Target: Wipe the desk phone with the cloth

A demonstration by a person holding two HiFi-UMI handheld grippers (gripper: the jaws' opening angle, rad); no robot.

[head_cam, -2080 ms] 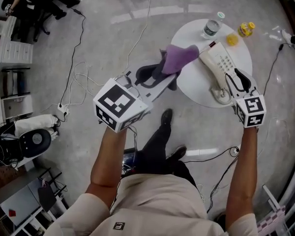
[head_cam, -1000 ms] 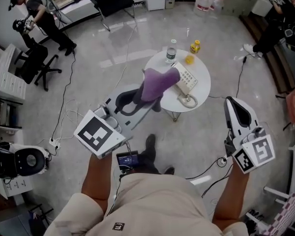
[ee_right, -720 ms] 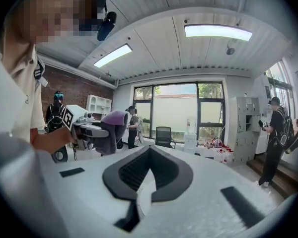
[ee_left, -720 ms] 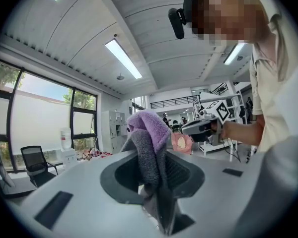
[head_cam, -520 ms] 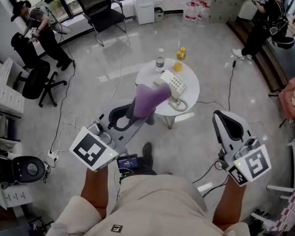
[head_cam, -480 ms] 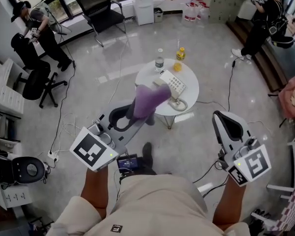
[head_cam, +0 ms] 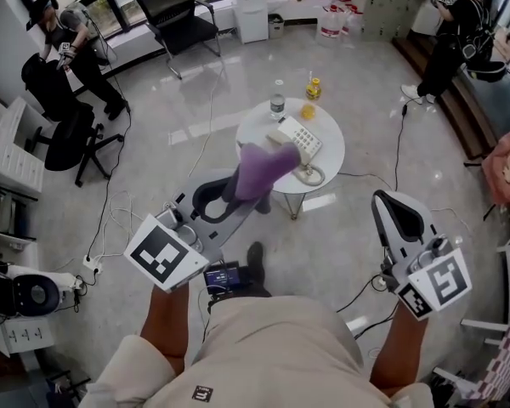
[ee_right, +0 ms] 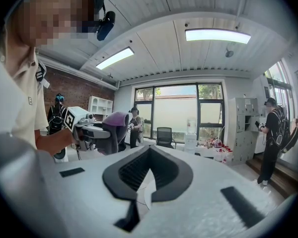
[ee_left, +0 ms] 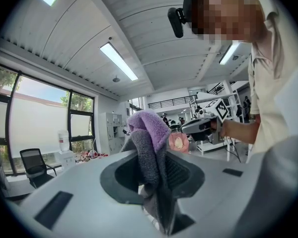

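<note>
Well, they've pulled well back from the desk phone (head_cam: 296, 136): left gripper (head_cam: 229, 192) clamping the cloth (head_cam: 259, 167), right gripper (head_cam: 389, 204) closed, empty. Wiping seems over.

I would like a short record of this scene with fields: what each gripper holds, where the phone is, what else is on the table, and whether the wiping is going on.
left gripper: shut on the cloth, held up in the air
right gripper: shut, empty
phone: lies on the round white table, untouched
also on table: bottle, two small yellow things
wiping: not under way; both grippers are away from the table
</note>
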